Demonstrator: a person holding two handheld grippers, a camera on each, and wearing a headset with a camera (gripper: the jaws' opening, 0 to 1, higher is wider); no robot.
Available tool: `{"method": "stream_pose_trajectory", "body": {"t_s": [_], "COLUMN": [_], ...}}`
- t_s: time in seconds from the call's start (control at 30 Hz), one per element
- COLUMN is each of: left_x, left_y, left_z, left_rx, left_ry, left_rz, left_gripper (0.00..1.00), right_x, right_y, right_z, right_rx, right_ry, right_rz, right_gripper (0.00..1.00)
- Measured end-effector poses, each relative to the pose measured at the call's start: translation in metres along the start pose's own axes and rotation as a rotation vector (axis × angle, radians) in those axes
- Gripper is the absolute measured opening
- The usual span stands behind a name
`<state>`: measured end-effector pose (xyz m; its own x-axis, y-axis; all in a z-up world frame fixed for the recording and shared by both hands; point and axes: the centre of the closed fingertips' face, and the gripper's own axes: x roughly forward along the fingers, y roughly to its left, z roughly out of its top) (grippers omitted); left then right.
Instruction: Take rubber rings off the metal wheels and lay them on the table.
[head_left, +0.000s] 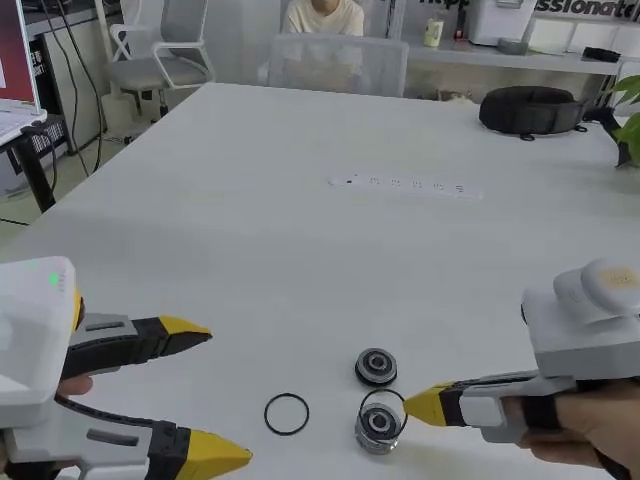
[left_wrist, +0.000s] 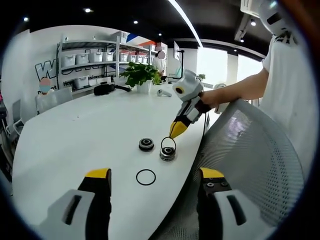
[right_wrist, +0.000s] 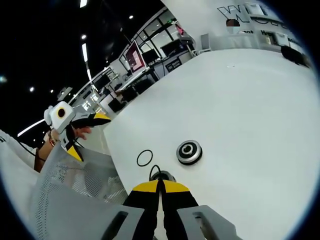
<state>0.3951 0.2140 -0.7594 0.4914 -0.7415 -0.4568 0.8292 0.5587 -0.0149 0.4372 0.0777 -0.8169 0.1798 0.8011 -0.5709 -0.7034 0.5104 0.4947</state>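
Black loose ring (head_left: 287, 414) beside wheels (head_left: 376, 366); right tool (head_left: 409, 404) pinching second ring (head_left: 383, 397); left tool (head_left: 225, 396) wide; power strip (head_left: 405, 185) beyond.

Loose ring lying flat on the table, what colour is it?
The loose ring is black; the head view shows it best.

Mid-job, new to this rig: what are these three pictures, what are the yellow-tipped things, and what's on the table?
A person holds one gripper in each hand; there is no robot arm. The head view is from their headset; each round view is from a camera on a gripper. On the white table sit a far wheel, a near wheel and a loose rubber ring. The left gripper is open. The right gripper has its fingers shut on a second ring at the near wheel.
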Motion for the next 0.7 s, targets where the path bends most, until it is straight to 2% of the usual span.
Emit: {"method": "stream_pose_trajectory", "body": {"t_s": [0.33, 0.7], "left_x": [0.002, -0.002], "left_y": [-0.002, 0.002], "left_z": [-0.003, 0.004], "left_rx": [-0.023, -0.047], "left_ry": [-0.002, -0.049], "left_rz": [-0.003, 0.029], "left_gripper": [0.73, 0.75], "right_x": [-0.004, -0.007], "right_y": [0.004, 0.008], "right_z": [0.009, 0.021], "right_rx": [0.005, 0.007], "right_ry": [-0.039, -0.085], "right_rz": [-0.002, 0.004], "right_gripper": [0.00, 0.00]}}
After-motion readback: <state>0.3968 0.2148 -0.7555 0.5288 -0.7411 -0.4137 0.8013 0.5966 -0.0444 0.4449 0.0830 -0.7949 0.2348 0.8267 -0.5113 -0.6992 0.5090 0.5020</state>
